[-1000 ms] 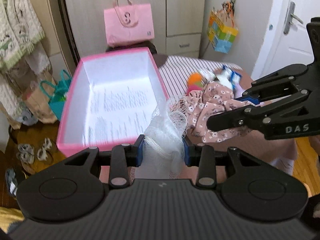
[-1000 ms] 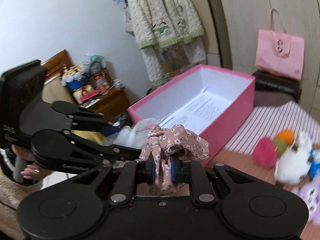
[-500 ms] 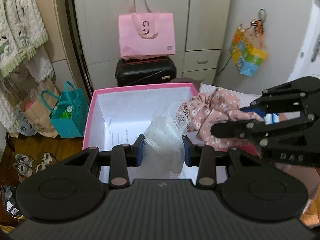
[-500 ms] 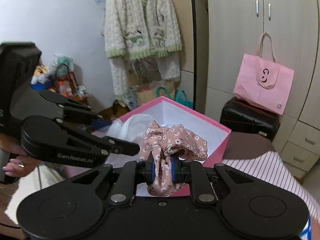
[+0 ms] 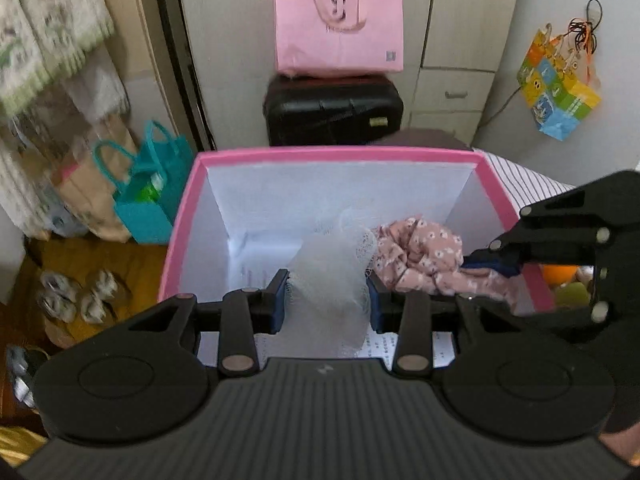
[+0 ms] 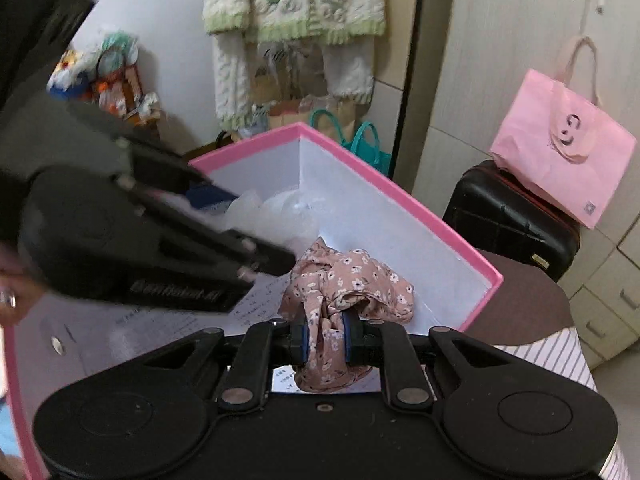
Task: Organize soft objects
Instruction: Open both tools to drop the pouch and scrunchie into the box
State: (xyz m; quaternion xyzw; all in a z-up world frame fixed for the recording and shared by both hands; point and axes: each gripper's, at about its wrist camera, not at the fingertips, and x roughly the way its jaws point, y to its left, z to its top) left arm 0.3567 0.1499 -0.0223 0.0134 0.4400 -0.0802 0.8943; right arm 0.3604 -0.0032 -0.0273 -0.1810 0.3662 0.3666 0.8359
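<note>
White mesh (image 5: 328,276), airy, light, clamped mid-bunch in left claw (image 5: 327,300), hanging over box (image 5: 340,153) interior. Floral fabric (image 6: 348,284), limp, crushable, between right claw (image 6: 326,336) pads; jaws have just been easing apart, cloth not yet dropped. Both likely snag-prone, so take at bunched middle. Beyond box: suitcase (image 5: 332,110), pink bag (image 5: 340,16).

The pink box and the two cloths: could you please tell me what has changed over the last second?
Both grippers carried their loads from beside the pink box to above its inside. The right gripper has just been opening slightly around the floral cloth. The left gripper still pinches the white mesh cloth. The box stayed put.
</note>
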